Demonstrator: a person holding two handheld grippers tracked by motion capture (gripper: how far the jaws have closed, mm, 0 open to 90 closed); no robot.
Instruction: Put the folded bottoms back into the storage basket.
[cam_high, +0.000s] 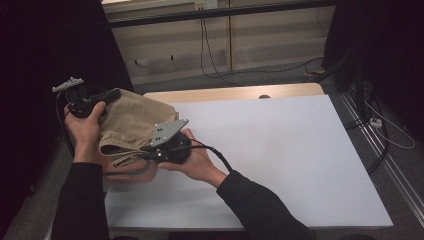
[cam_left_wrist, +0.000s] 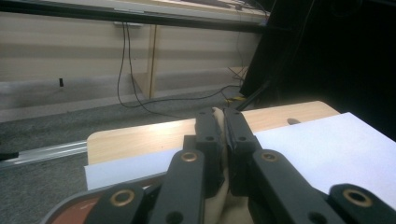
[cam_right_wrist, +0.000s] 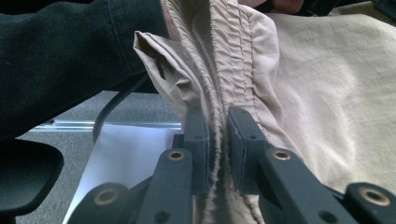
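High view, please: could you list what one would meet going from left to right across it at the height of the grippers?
Left gripper → tan garment → right gripper → white sheet → floor cables.

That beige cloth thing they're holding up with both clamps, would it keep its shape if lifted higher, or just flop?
The tan fabric garment with a gathered elastic band would probably flop: it already sags in soft folds between the left gripper and the right gripper. It looks thin and light. The puckered band likely gives the jaws decent purchase, so slipping seems unlikely.
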